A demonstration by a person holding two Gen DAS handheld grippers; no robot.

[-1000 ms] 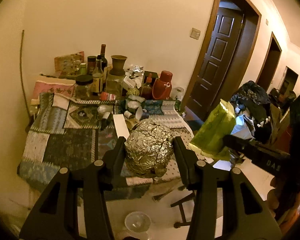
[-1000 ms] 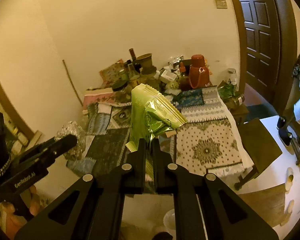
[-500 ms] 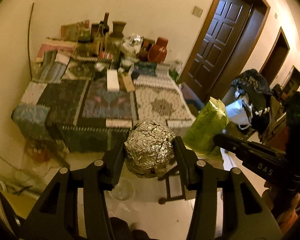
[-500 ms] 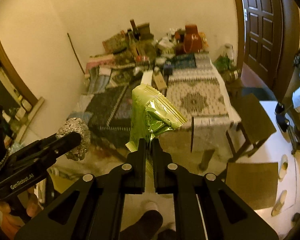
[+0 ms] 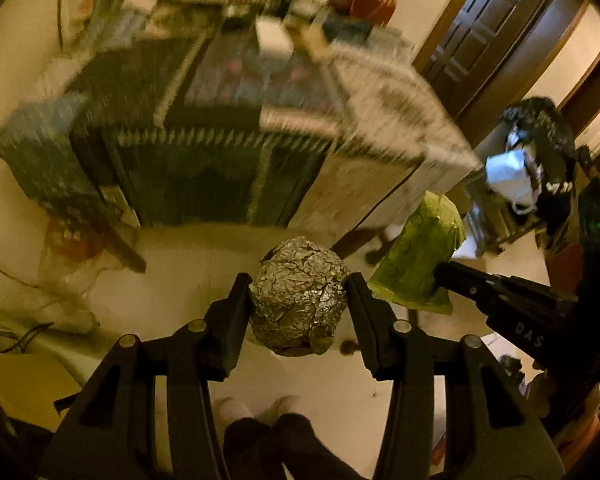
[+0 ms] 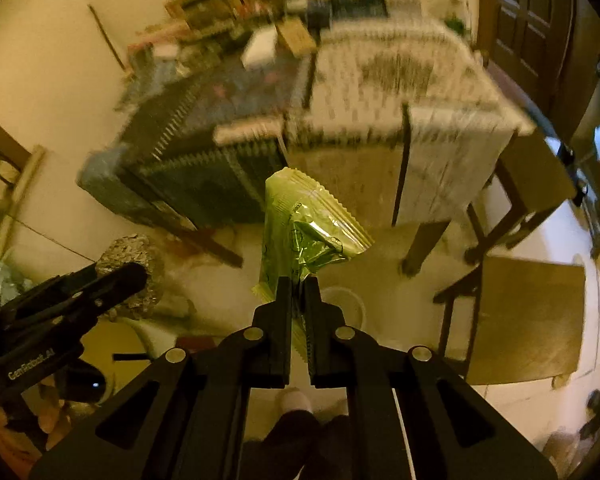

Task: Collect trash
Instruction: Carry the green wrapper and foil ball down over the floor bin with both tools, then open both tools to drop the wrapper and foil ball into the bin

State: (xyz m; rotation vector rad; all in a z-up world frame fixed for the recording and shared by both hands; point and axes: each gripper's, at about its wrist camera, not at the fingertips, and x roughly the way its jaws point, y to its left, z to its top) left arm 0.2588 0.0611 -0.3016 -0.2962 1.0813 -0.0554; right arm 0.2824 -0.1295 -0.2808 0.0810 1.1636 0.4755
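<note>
Between black fingers [image 5: 236,312], crumpled foil ball [image 5: 299,312]

The left gripper [image 5: 299,280] pointed steeply down at a pale floor [image 5: 172,292], its two black fingers [image 5: 236,308] clamped against the sides of a crumpled ball of silver aluminium foil [image 5: 299,297]. To the right, the black right gripper [image 5: 440,270] reached in from the edge, pinching a shiny green plastic wrapper [image 5: 418,258] that stood above its tip. Beyond them, blurred, stood a table draped in patchwork cloths of dark green, blue and white [image 5: 204,120], cluttered with objects along its far side. A dark brown panelled door [image 5: 480,28] stood at upper right. At the bottom edge, between the fingers, the person's dark trouser legs [image 5: 284,448] and pale-socked feet [image 5: 232,410] showed.
</note>
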